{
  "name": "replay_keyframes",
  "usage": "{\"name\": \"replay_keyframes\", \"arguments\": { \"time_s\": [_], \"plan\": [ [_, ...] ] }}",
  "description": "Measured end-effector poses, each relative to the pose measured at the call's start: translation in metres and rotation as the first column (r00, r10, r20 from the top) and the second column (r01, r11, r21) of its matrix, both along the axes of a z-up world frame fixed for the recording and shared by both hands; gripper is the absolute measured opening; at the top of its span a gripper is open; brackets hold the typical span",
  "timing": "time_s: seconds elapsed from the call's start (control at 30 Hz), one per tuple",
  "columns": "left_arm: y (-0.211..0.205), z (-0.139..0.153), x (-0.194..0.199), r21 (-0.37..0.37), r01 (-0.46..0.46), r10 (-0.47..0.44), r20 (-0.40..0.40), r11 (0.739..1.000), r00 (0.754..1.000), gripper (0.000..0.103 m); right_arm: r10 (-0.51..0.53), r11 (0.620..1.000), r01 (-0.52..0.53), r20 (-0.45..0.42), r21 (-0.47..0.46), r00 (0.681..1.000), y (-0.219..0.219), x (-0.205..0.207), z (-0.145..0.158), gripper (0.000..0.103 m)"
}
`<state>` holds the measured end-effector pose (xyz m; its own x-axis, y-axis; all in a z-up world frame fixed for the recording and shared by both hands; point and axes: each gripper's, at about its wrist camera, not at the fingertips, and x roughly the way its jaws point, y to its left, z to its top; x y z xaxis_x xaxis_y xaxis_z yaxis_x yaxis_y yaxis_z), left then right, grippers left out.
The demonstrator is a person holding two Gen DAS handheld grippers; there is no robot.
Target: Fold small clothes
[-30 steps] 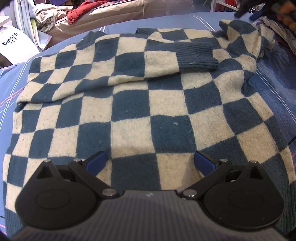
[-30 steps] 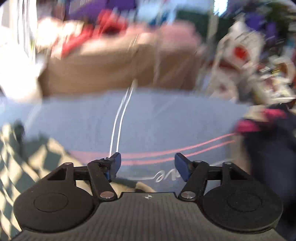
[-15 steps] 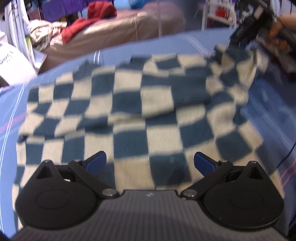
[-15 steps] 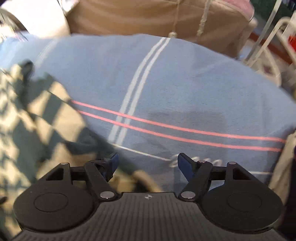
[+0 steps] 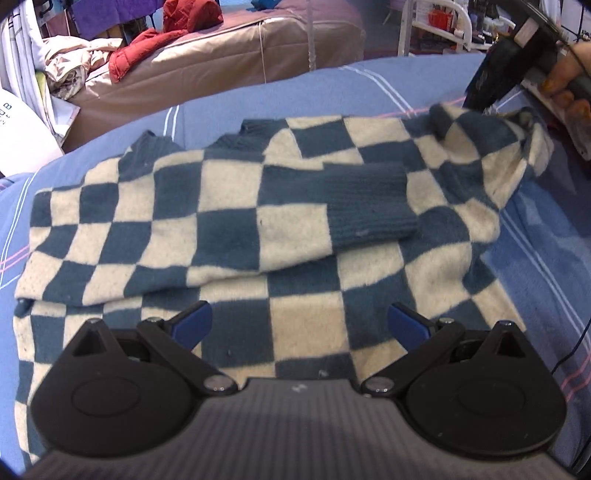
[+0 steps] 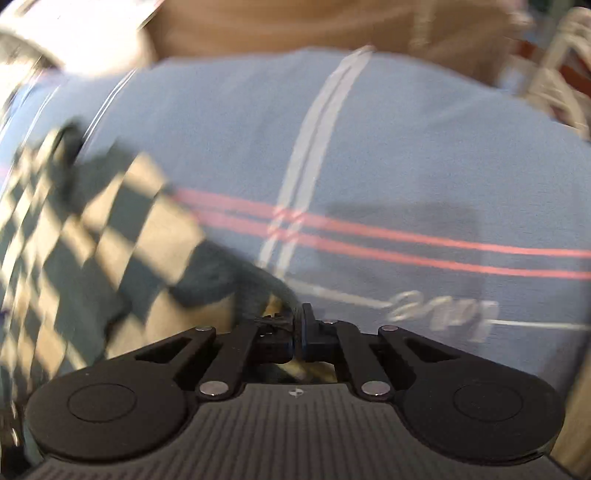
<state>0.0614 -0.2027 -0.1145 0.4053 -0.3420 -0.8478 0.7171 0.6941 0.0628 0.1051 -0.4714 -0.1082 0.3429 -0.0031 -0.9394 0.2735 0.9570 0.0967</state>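
Note:
A blue-and-cream checked sweater [image 5: 295, 229] lies flat on the blue bed cover [image 5: 546, 258]. One sleeve is folded across its chest, ending in a dark cuff [image 5: 369, 206]. My left gripper [image 5: 299, 321] hovers open over the sweater's lower part with nothing between its fingers. At the far right, my right gripper [image 5: 484, 88] comes down on the bunched other sleeve [image 5: 480, 147]. In the right wrist view the right gripper [image 6: 298, 321] is shut, with the sweater [image 6: 110, 236] running under its tips; the pinched fabric itself is mostly hidden.
A person's hand [image 5: 565, 74] holds the right gripper. Behind the bed stands a brown covered sofa [image 5: 240, 48] with a red jacket [image 5: 184, 14] and a pile of pale clothes [image 5: 74, 70]. A white rack [image 5: 443, 26] is at the back right. Striped cover [image 6: 406, 166] stretches right of the sweater.
My right gripper's jaws have gone from wide open to shut at the sleeve's edge. My left gripper has drawn back and up, so more of the sweater and bed shows.

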Motion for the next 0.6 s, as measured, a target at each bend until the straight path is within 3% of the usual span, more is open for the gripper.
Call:
{"name": "replay_keyframes", "arguments": {
  "time_s": [0.1, 0.2, 0.33, 0.47, 0.6],
  "plan": [
    [0.005, -0.001, 0.000, -0.009, -0.019, 0.019, -0.022, 1.000, 1.000, 0.103, -0.195, 0.968, 0.207, 0.090, -0.145, 0.977, -0.022, -0.020, 0.028, 0.004],
    [0.006, 0.002, 0.001, -0.016, -0.027, 0.027, -0.021, 0.999, 0.999, 0.103, -0.309, 0.905, 0.349, 0.188, -0.244, 0.932, -0.039, -0.044, 0.061, 0.005],
    [0.005, 0.007, 0.000, -0.028, -0.030, 0.030, -0.013, 0.999, 0.999, 0.103, -0.362, 0.880, 0.428, 0.292, -0.206, 0.885, -0.042, -0.077, 0.104, 0.005],
    [0.010, 0.011, -0.004, -0.028, -0.028, 0.028, -0.007, 0.999, 1.000, 0.103, -0.339, 0.852, 0.458, 0.400, -0.255, 0.852, -0.018, -0.109, 0.135, 0.005],
    [0.020, 0.011, -0.005, -0.045, -0.046, 0.045, -0.023, 0.998, 0.999, 0.103, -0.325, 0.877, 0.466, 0.564, -0.121, 0.759, -0.005, -0.154, 0.162, 0.005]
  ]
}}
